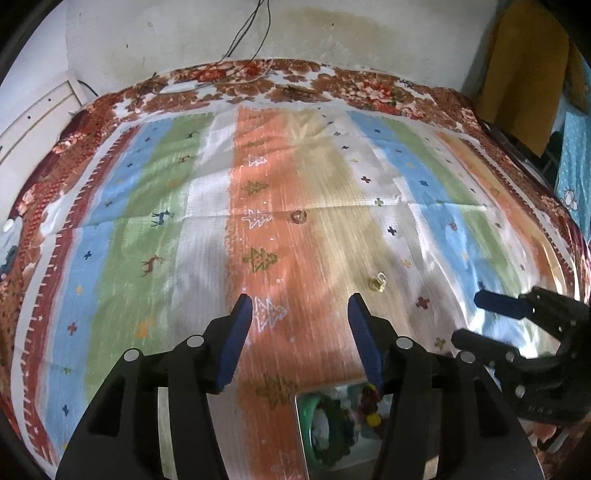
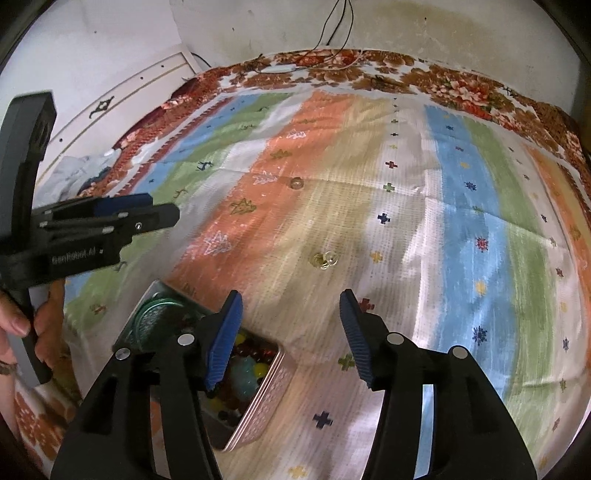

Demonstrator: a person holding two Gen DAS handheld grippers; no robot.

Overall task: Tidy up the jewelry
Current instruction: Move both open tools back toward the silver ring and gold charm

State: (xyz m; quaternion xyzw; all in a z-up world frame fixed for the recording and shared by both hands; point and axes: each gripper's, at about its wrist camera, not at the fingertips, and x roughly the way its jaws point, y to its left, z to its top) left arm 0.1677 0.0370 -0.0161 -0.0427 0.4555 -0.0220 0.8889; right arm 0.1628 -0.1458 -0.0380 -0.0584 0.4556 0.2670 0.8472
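Partly, the right gripper (image 2: 291,299) hides the tin (image 2: 258,398).

Striped mat (image 1: 303,177) over floral blanket (image 1: 373,90); black wires (image 1: 251,26) on stained wall (image 1: 332,33).

Striped cloth (image 2: 369,155) is showing a coarse, matt weave. Beside it, floral blanket (image 2: 461,88) is looking softer, plush. On the cloth, tin box (image 2: 266,398) is reading as shiny embossed metal, holding glossy beads (image 2: 247,373). Gold earring (image 2: 325,260) is glinting metallic. Gripper pads (image 2: 225,339) are showing ribbed matt blue rubber.
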